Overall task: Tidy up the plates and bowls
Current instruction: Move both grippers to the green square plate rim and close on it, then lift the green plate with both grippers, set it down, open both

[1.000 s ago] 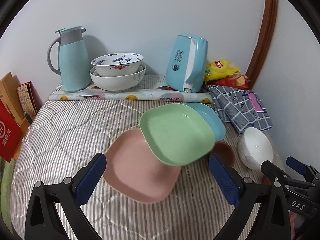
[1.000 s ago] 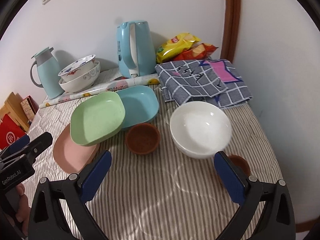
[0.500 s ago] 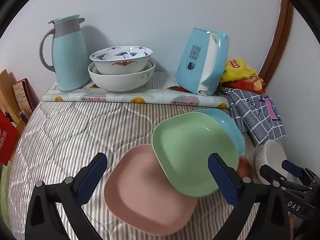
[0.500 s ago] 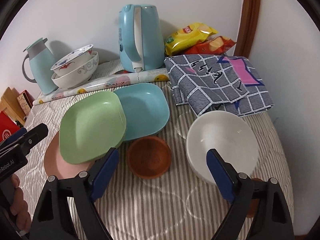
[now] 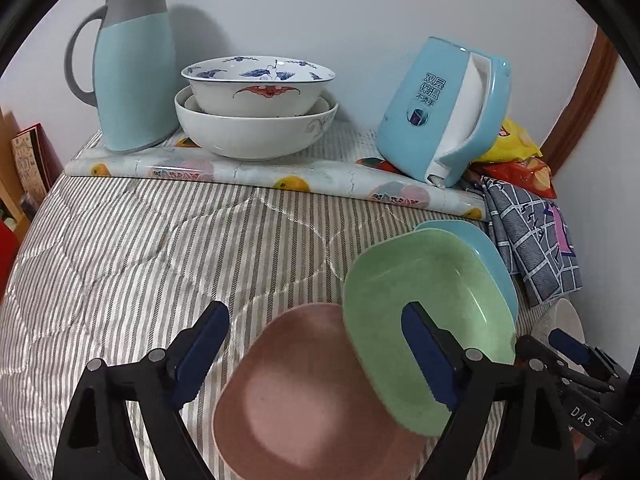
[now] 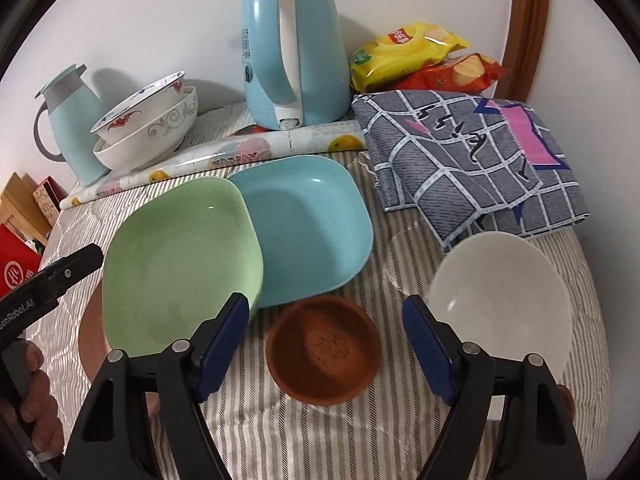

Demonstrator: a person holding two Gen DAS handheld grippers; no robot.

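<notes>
A green plate (image 5: 424, 320) (image 6: 180, 264) overlaps a pink plate (image 5: 304, 396) and a blue plate (image 6: 308, 232) (image 5: 486, 248) on the striped cloth. A small brown bowl (image 6: 324, 350) sits in front of the blue plate, and a white bowl (image 6: 504, 296) (image 5: 566, 320) lies to its right. My left gripper (image 5: 316, 350) is open, low over the pink plate, its right finger over the green plate. My right gripper (image 6: 324, 346) is open, its jaws either side of the brown bowl. Two stacked patterned bowls (image 5: 256, 104) (image 6: 148, 128) stand at the back.
A teal thermos jug (image 5: 128, 64) and a blue kettle (image 6: 292, 48) stand by the back wall on a rolled printed mat (image 5: 280, 176). A checked cloth (image 6: 472, 160) and snack bags (image 6: 420, 60) lie at the right. Boxes (image 6: 20, 264) stand left of the table.
Both grippers have moved forward and lower toward the dishes. The left one now reaches over the pink and green plates; the right one now straddles the brown bowl. No dish has moved.
</notes>
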